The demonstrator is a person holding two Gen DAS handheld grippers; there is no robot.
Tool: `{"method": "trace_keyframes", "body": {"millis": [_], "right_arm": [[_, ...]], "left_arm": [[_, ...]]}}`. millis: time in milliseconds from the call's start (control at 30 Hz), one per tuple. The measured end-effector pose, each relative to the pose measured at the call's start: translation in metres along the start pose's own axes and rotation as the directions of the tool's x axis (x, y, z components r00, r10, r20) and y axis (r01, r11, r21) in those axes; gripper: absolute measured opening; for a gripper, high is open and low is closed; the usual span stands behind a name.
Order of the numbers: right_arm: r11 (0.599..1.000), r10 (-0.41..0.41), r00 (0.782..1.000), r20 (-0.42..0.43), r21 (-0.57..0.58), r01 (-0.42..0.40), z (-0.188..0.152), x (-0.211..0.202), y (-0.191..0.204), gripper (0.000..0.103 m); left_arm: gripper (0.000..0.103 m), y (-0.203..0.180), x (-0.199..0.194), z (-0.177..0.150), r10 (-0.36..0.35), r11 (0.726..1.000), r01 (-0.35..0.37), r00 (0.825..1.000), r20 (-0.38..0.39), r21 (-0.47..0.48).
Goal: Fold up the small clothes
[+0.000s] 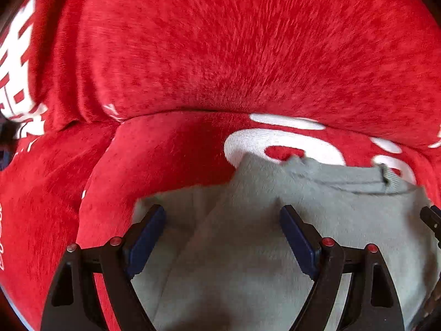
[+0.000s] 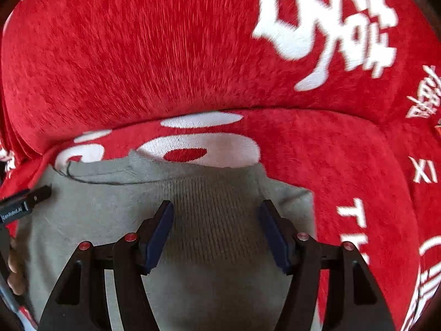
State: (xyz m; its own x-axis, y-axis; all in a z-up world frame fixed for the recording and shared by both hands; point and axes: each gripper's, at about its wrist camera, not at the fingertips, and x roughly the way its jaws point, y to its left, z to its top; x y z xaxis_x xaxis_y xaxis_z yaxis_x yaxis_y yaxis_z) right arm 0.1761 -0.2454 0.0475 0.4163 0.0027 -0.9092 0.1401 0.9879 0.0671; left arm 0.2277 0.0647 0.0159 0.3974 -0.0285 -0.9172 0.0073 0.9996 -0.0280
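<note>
Grey knit garment lies on red plush cover.

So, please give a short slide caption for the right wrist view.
Open right hand-held gripper above a grey knitted garment lying on a red plush cover with white characters.

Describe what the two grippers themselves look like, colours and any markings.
Both the left gripper and the right gripper are black, angular frames with dark blue pads on the fingers and small red-capped round fasteners at the joints. In the right view, the other gripper at the left edge carries a small white-lettered label.
</note>
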Motion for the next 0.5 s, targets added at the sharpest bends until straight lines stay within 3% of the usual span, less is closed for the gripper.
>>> {"method": "trace_keyframes", "body": {"millis": [133,200,300,367,433,500], "right_arm": [[0.986,0.142,0.989,0.053,-0.101,-0.136,-0.034,-0.043,0.031,0.068],[0.969,0.174,0.983,0.06,-0.189,-0.16,-0.056,-0.056,0.055,0.068],[0.943,0.134,0.989,0.059,-0.315,-0.109,-0.087,-0.056,0.083,0.068],[0.938,0.066,0.996,0.068,-0.346,-0.038,-0.103,-0.047,0.077,0.068],[0.951,0.085,0.989,0.119,-0.307,-0.044,-0.105,-0.052,0.053,0.068],[0.982,0.027,0.991,0.13,-0.189,-0.002,-0.099,-0.057,0.017,0.068]], "left_arm": [[0.086,-0.017,-0.044,-0.048,-0.065,0.994,0.058,0.995,0.074,0.092],[0.086,-0.031,-0.057,-0.072,-0.071,0.987,0.055,0.993,0.098,0.152],[0.087,-0.043,-0.056,-0.101,-0.037,0.978,0.019,0.996,0.084,0.21],[0.095,-0.034,-0.063,-0.114,-0.034,0.979,0.009,0.992,0.118,0.202],[0.098,-0.013,-0.069,-0.116,-0.059,0.988,0.041,0.991,0.116,0.152],[0.098,0.003,-0.074,-0.12,-0.023,0.994,0.011,0.993,0.112,0.11]]}}
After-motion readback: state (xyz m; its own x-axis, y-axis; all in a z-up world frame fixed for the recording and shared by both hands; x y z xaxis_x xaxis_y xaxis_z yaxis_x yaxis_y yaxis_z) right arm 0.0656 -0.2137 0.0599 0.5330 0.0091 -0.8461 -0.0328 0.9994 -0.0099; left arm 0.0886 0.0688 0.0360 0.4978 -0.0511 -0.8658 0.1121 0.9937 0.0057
